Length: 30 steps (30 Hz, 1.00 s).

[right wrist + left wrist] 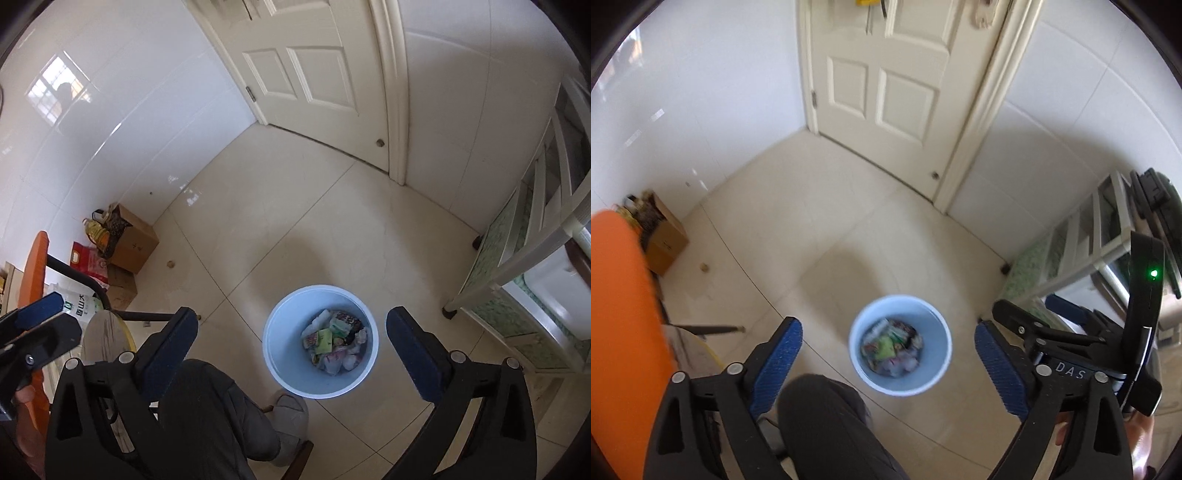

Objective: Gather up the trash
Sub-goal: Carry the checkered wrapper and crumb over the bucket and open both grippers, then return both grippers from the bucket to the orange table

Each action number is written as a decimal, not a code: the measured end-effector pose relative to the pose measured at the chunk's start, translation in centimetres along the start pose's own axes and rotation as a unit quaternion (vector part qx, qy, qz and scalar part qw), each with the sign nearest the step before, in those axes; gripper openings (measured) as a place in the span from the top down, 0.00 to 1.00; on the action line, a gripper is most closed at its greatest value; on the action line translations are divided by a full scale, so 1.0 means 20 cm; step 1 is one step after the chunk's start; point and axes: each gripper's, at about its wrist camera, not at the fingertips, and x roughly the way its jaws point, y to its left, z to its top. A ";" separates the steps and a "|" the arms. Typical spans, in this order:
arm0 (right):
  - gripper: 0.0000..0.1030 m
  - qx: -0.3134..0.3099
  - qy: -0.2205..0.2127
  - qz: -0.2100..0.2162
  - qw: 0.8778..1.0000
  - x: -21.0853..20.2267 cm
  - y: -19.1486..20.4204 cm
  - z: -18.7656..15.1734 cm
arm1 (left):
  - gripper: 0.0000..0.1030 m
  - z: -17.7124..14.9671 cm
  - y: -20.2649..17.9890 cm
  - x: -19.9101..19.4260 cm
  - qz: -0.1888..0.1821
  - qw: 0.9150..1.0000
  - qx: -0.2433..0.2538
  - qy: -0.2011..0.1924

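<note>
Hovering over tiled floor (295, 229), bin (291, 373), door (314, 74)

Both wrist views high, facing down, sharing bin (899, 345) (320, 341), door (882, 74)

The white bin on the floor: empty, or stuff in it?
Not empty. The white bin stands upright, with crumpled wrappers covering its bottom.

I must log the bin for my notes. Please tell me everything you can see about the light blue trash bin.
The trash bin is round, pale blue, apparently plastic, without lid. It stands upright on the tiled floor, near the person's slipper. Crumpled wrappers and papers cover its bottom; it is far from full. No gripper touches it.
</note>
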 end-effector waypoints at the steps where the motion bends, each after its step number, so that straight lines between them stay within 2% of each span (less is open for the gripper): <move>1: 0.00 -0.001 -0.003 0.001 1.000 -0.02 0.01 0.00 | 0.09 -0.02 -0.01 -0.03 0.006 1.000 0.002 -0.009; 8: 0.00 -0.021 -0.032 0.001 0.999 -0.18 0.15 0.03 | 0.08 -0.18 0.01 -0.34 0.031 0.997 -0.004 -0.075; 15: 0.00 -0.059 -0.077 0.011 0.995 -0.40 0.42 0.06 | 0.04 -0.39 0.12 -0.69 0.048 0.989 -0.029 -0.137; 22: 0.00 -0.109 -0.113 0.023 0.987 -0.59 0.72 0.05 | 0.03 -0.64 0.30 -1.06 0.070 0.977 -0.062 -0.194; 30: 0.00 -0.171 -0.153 0.053 0.972 -0.78 1.09 0.00 | 0.01 -0.97 0.53 -1.42 0.093 0.960 -0.109 -0.239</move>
